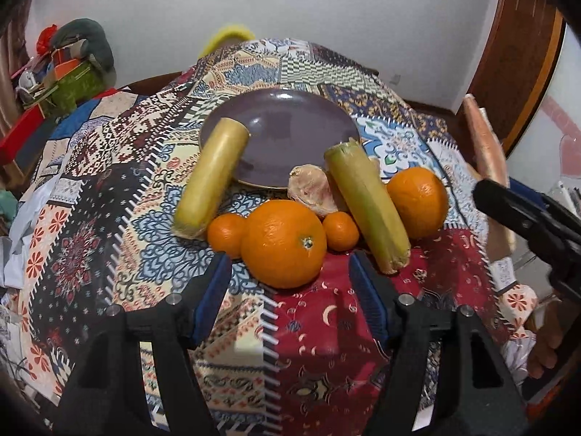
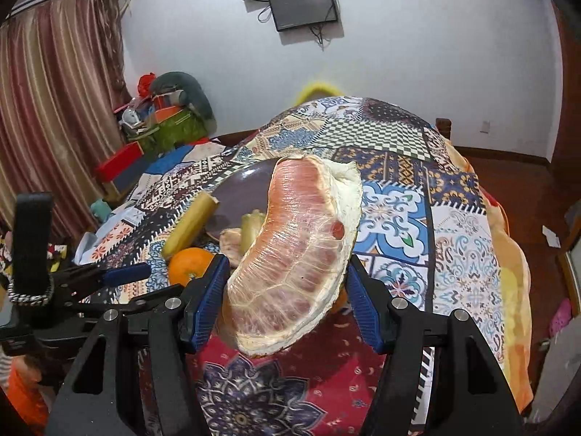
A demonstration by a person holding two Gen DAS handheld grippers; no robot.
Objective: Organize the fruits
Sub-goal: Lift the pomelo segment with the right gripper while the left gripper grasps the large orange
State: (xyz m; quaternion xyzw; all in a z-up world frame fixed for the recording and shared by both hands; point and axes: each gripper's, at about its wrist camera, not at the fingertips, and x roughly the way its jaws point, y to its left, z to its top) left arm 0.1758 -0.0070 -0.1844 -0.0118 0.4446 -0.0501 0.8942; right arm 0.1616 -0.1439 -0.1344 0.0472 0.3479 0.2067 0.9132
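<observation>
A dark purple plate [image 1: 290, 123] lies on the patterned cloth. In front of it are two yellow-green cane pieces [image 1: 210, 178] [image 1: 366, 203], a pomelo piece [image 1: 312, 189], two large oranges [image 1: 283, 243] [image 1: 417, 200] and two small mandarins [image 1: 227, 234] [image 1: 339, 230]. My left gripper [image 1: 290, 283] is open, just short of the near large orange. My right gripper [image 2: 287, 283] is shut on a pink pomelo segment [image 2: 297, 254], held above the cloth. The right gripper's body shows at the right edge in the left wrist view [image 1: 526, 218].
The cloth-covered table [image 1: 109, 181] drops off on all sides. A cluttered shelf with boxes [image 2: 163, 127] stands at the back left by a curtain. A wooden door frame [image 1: 519, 54] is at the right. The left gripper [image 2: 123, 276] shows at left in the right wrist view.
</observation>
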